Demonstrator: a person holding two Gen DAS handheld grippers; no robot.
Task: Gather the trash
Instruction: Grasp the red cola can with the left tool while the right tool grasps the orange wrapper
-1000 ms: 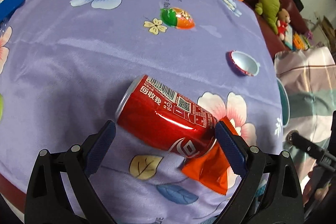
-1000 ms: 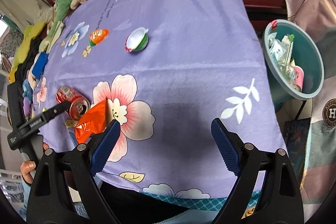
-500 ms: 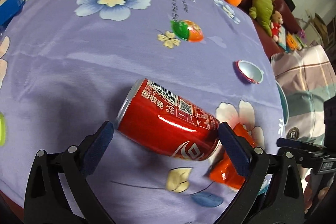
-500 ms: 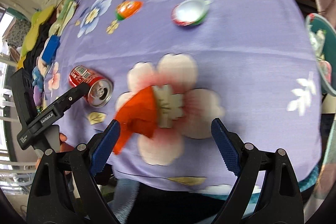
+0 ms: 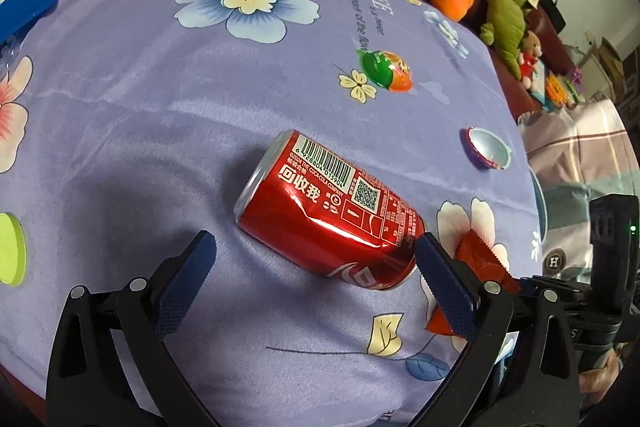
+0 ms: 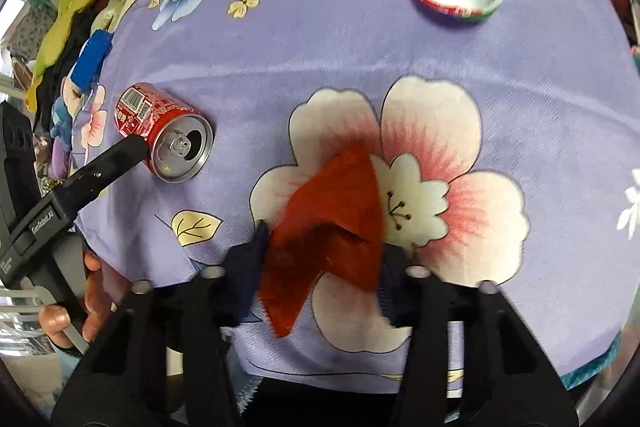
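Beside a dented, glossy red can (image 5: 332,223) on plush purple floral cloth (image 5: 160,99), the right gripper (image 6: 320,247) was closing around a crinkled orange wrapper (image 6: 332,223); the left gripper (image 5: 312,267) gaped wide.

Right gripper (image 6: 320,251) fingers blur mid-closing around the orange wrapper (image 6: 332,223) — contact unclear; from the left wrist, that wrapper sits mostly hidden behind a finger (image 5: 444,279) — teal bin unseen.

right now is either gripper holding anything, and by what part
The right gripper is closing its jaws on the orange wrapper, around its lower crumpled end; a firm hold cannot be told. The left gripper is open around the red can, not gripping.
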